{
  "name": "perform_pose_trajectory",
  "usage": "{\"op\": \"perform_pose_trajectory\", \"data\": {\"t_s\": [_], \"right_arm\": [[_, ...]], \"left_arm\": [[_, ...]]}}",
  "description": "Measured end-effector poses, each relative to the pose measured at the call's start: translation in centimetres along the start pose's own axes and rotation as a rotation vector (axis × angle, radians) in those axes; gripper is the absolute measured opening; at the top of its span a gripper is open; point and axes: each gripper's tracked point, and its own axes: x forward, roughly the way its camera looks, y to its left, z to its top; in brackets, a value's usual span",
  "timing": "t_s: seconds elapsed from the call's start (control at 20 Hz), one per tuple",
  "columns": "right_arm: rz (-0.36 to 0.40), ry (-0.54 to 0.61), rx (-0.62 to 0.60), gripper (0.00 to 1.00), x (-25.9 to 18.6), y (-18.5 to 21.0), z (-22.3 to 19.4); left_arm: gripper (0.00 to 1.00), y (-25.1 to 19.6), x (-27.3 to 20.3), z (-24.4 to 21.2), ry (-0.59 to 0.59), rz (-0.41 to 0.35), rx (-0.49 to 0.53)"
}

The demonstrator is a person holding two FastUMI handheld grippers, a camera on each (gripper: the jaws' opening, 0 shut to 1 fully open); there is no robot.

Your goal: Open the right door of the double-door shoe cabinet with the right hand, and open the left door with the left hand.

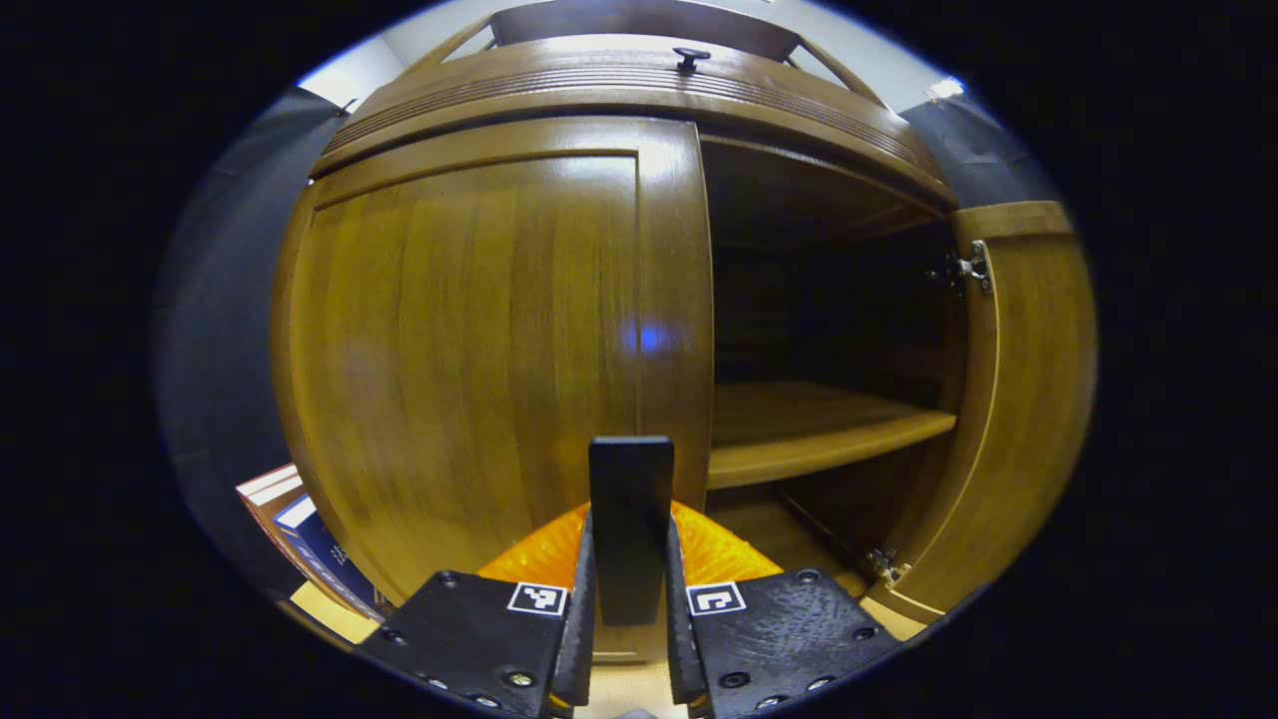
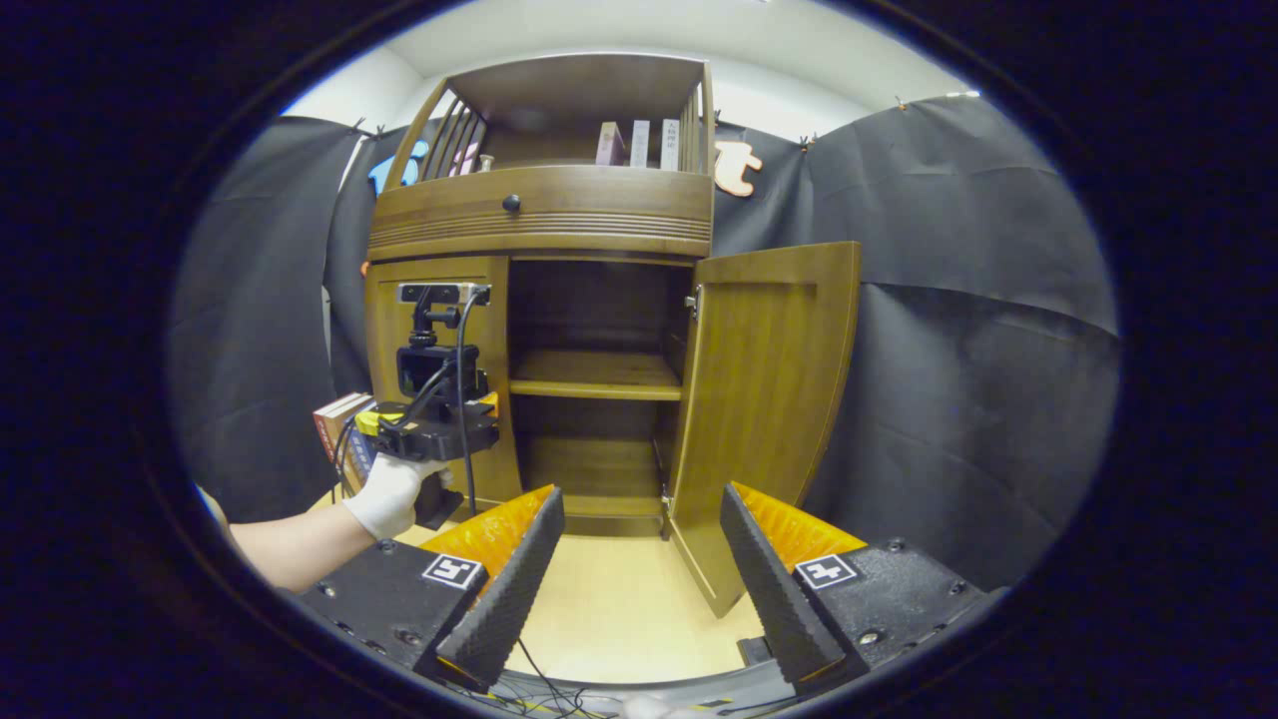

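Note:
The wooden shoe cabinet (image 2: 544,215) faces me. Its right door (image 2: 769,399) stands swung open, also visible in the left gripper view (image 1: 1018,399). The left door (image 1: 469,350) looks closed, flush with the cabinet front. My left gripper (image 1: 629,524) is right up against that door, shut on its dark upright handle (image 1: 629,469). In the right gripper view the left gripper (image 2: 439,419) sits in front of the left door, held by a gloved hand (image 2: 389,499). My right gripper (image 2: 639,579) is open and holds nothing, well back from the cabinet above the floor.
Inside, a shelf (image 1: 799,429) crosses the open right half. A drawer with a knob (image 2: 511,203) tops the doors, with an open rack of books (image 2: 639,143) above. Books (image 2: 334,414) lean at the cabinet's left. Black cloth walls flank it; cables (image 2: 539,689) lie on the pale floor (image 2: 619,609).

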Motion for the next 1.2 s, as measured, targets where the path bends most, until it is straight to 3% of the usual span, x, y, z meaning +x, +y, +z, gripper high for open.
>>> {"op": "perform_pose_trajectory", "data": {"t_s": [0.05,0.1,0.3,0.75,1.2], "right_arm": [[-0.002,0.002,0.001,0.99,0.0,0.0,0.0],[-0.002,0.006,0.002,0.99,0.0,0.0,-0.1],[0.008,0.021,-0.003,1.0,-0.6,0.6,-0.4],[0.033,0.01,0.001,0.99,-2.1,1.0,-0.8],[0.072,-0.005,-0.009,0.99,-3.8,1.3,-0.9]], "left_arm": [[0.29,0.0,0.1,-0.2,0.014,-0.013,0.001],[0.29,0.0,0.3,-0.3,0.009,-0.026,0.002],[0.19,0.0,-0.7,-0.4,0.021,-0.048,0.007],[0.19,0.8,-6.7,-0.7,0.024,-0.111,0.044],[0.19,4.3,-14.2,-1.1,0.027,-0.059,0.04]]}}
